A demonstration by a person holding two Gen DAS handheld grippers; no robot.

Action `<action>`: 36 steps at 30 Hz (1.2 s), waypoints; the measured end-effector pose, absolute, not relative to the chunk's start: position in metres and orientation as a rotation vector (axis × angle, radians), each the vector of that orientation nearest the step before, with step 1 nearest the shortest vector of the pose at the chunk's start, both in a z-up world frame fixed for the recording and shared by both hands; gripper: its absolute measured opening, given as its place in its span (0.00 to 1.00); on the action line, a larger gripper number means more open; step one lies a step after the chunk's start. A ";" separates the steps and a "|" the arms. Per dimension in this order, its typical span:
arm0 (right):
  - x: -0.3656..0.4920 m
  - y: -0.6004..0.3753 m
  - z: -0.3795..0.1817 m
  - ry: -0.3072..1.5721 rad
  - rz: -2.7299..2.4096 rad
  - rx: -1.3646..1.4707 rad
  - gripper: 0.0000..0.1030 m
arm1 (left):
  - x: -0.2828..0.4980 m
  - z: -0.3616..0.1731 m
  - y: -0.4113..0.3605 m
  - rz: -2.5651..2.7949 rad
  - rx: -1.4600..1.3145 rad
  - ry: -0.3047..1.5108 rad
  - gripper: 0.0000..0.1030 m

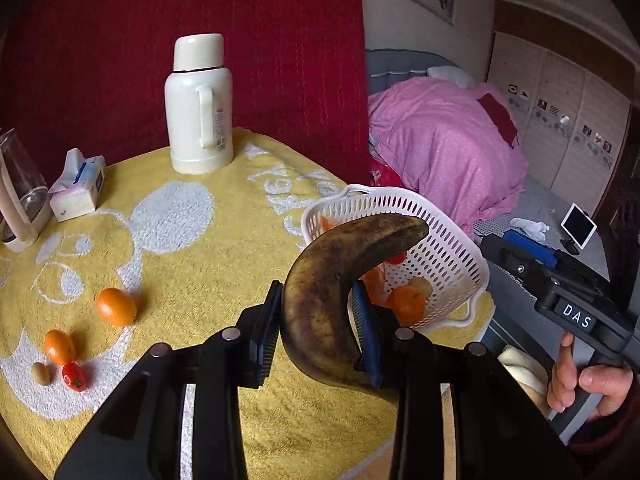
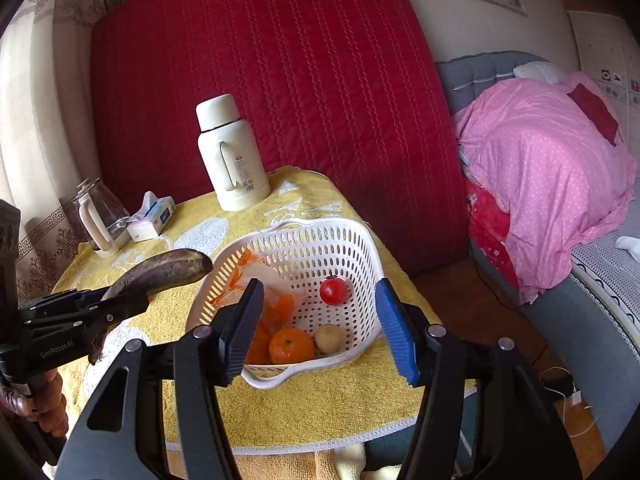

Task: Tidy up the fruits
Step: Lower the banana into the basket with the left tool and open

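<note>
My left gripper [image 1: 318, 332] is shut on a dark, overripe banana [image 1: 344, 264] and holds it in the air, its tip over the near rim of the white perforated basket [image 1: 448, 240]. In the right wrist view the banana [image 2: 160, 270] hangs just left of the basket [image 2: 304, 228]. The basket holds a red tomato [image 2: 334, 291], oranges [image 2: 291, 346], a small pale fruit [image 2: 330, 338] and a crumpled bag [image 2: 260, 280]. My right gripper [image 2: 320, 330] stands open above the basket's near side, nothing between its pads. Two oranges [image 1: 116, 307], a small tomato [image 1: 75, 377] and a brownish fruit [image 1: 41, 373] lie loose on the left.
A yellow towel [image 1: 200, 264] covers the round table. At its back stand a white thermos [image 1: 199, 104], a tissue pack [image 1: 78, 186] and a glass kettle [image 1: 20, 188]. A red quilted panel rises behind. A bed with a pink quilt [image 2: 540, 184] is on the right.
</note>
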State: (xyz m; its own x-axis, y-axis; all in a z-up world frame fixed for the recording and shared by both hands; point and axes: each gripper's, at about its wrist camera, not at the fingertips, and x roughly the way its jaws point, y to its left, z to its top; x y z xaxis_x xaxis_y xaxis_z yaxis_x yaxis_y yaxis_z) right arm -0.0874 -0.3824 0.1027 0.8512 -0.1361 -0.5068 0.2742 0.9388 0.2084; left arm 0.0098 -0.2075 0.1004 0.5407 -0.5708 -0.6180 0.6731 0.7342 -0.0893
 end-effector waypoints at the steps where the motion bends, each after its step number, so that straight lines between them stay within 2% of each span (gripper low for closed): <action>1: -0.087 -0.384 0.102 0.511 -0.220 0.283 0.58 | 0.013 0.100 -0.215 -0.750 0.172 0.674 0.34; 13: -0.085 -0.404 0.098 0.521 -0.247 0.324 0.58 | 0.040 0.081 -0.290 -0.813 0.202 0.743 0.34; 24: -0.082 -0.410 0.092 0.538 -0.249 0.341 0.58 | 0.048 0.075 -0.300 -0.807 0.187 0.748 0.36; 25: -0.082 -0.410 0.092 0.540 -0.248 0.341 0.58 | 0.048 0.076 -0.298 -0.806 0.184 0.746 0.38; 27: -0.082 -0.409 0.092 0.540 -0.245 0.339 0.58 | 0.049 0.078 -0.294 -0.785 0.185 0.737 0.53; 31: -0.082 -0.406 0.093 0.537 -0.241 0.334 0.58 | 0.052 0.081 -0.282 -0.765 0.162 0.736 0.62; 33: -0.082 -0.405 0.093 0.536 -0.239 0.333 0.58 | 0.052 0.083 -0.275 -0.753 0.140 0.729 0.72; 36: -0.083 -0.402 0.094 0.533 -0.236 0.328 0.59 | 0.050 0.088 -0.266 -0.737 0.123 0.707 0.80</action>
